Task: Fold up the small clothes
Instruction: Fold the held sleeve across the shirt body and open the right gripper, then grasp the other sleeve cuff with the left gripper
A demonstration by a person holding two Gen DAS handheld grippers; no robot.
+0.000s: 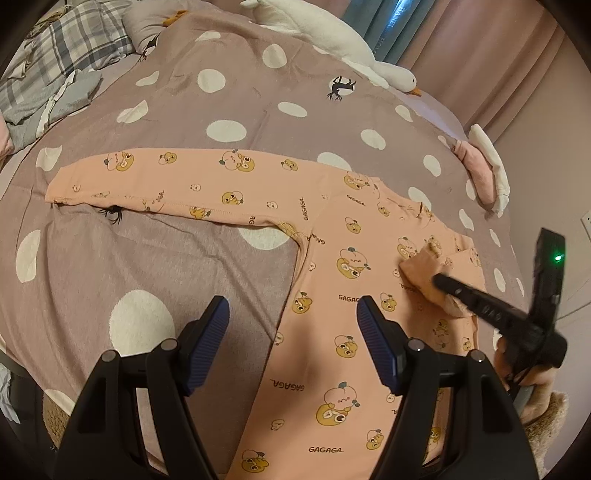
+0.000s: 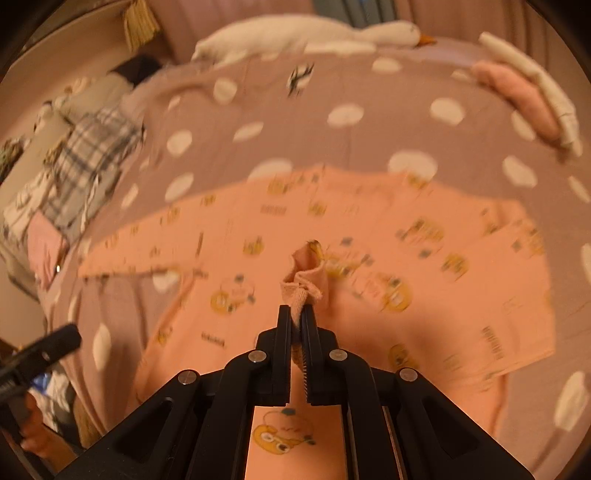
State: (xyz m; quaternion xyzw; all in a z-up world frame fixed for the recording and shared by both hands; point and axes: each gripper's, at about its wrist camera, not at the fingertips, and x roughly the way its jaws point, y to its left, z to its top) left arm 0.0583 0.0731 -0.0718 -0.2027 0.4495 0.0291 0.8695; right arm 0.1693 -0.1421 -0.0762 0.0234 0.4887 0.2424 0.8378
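Observation:
A peach long-sleeved top [image 1: 354, 295] with cartoon prints lies flat on the bed; it also shows in the right wrist view [image 2: 369, 314]. Its left sleeve [image 1: 155, 184] stretches straight out to the left. My left gripper [image 1: 291, 321] is open and empty, hovering over the top's left side edge. My right gripper [image 2: 297, 317] is shut on the cuff of the right sleeve [image 2: 306, 273] and holds it folded over the chest; the gripper also shows in the left wrist view [image 1: 441, 280] with the bunched cuff [image 1: 424, 269].
The bed has a mauve cover with white dots [image 1: 221, 92]. A white goose plush [image 1: 332, 33] lies at the far edge. Plaid and grey clothes [image 1: 55, 62] are piled far left. Pink and white folded clothes [image 1: 484, 166] sit far right.

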